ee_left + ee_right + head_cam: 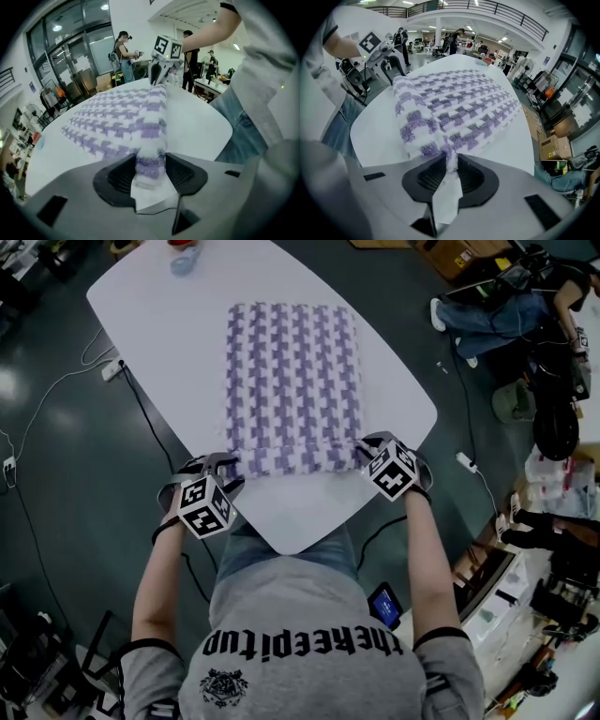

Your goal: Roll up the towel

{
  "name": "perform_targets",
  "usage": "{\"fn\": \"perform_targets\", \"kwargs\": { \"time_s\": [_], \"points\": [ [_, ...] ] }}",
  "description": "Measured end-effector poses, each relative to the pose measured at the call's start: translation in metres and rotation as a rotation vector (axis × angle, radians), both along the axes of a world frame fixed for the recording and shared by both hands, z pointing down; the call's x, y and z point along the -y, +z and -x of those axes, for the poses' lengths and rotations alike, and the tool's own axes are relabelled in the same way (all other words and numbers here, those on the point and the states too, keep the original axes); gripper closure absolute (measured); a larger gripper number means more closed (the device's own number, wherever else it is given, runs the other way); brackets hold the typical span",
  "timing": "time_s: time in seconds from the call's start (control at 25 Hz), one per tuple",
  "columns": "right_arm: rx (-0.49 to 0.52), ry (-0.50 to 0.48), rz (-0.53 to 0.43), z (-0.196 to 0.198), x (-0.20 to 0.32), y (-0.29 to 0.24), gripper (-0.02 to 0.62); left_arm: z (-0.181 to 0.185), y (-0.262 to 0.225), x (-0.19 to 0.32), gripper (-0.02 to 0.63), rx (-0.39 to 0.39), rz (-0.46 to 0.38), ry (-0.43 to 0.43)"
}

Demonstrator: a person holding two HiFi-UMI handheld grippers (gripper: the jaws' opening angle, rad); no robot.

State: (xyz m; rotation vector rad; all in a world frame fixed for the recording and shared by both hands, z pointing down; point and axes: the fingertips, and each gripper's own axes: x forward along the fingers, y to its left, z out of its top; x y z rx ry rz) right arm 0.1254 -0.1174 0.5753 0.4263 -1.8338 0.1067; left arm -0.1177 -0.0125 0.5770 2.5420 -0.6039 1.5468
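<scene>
Grey shirt (300, 662) of the person leans in at the near end of the white counter (150, 315). Left tool (150, 172) stands wide, with the rolled near edge of the purple-checked towel (292, 381) sitting between its jaws. Right tool (451, 174) is nipped narrow on the towel's other near corner. Beyond the roll, the towel lies flat along the counter's middle.

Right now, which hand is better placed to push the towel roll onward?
Probably the right. The right tongs are pinched shut on a near corner of the towel, ready to turn it over. The left tongs stand wider around the rolled edge and look loose; they would need to close first.
</scene>
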Motion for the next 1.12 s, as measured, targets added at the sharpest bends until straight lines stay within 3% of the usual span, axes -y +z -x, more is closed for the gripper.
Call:
{"fn": "perform_targets", "kwargs": {
  "time_s": [0.24,0.4,0.52,0.68,0.8,0.96,1.12],
  "points": [
    [0.066,-0.033,-0.059,-0.002,-0.006,-0.03,0.508,0.003,0.009,0.012,0.425,-0.001,0.017,-0.041],
    [0.073,-0.123,-0.071,-0.003,-0.025,-0.045,0.464,0.004,0.01,0.011,0.431,-0.013,0.034,-0.045],
    [0.021,-0.233,-0.047,0.002,-0.045,-0.031,0.411,0.005,0.009,0.011,0.435,-0.001,0.034,-0.046],
    [-0.125,-0.317,-0.118,0.001,-0.041,0.002,0.411,0.007,0.011,0.014,0.452,0.025,0.023,-0.034],
    [-0.135,-0.314,-0.134,0.004,-0.037,0.006,0.485,0.012,0.014,0.016,0.486,0.043,0.024,-0.009],
    [-0.086,-0.289,-0.114,0.0,-0.045,-0.006,0.492,0.008,0.007,0.008,0.495,0.051,0.061,0.035],
    [-0.044,-0.258,-0.05,-0.004,-0.082,-0.002,0.492,0.005,0.011,-0.026,0.495,0.011,0.143,0.085]
  ]
}}
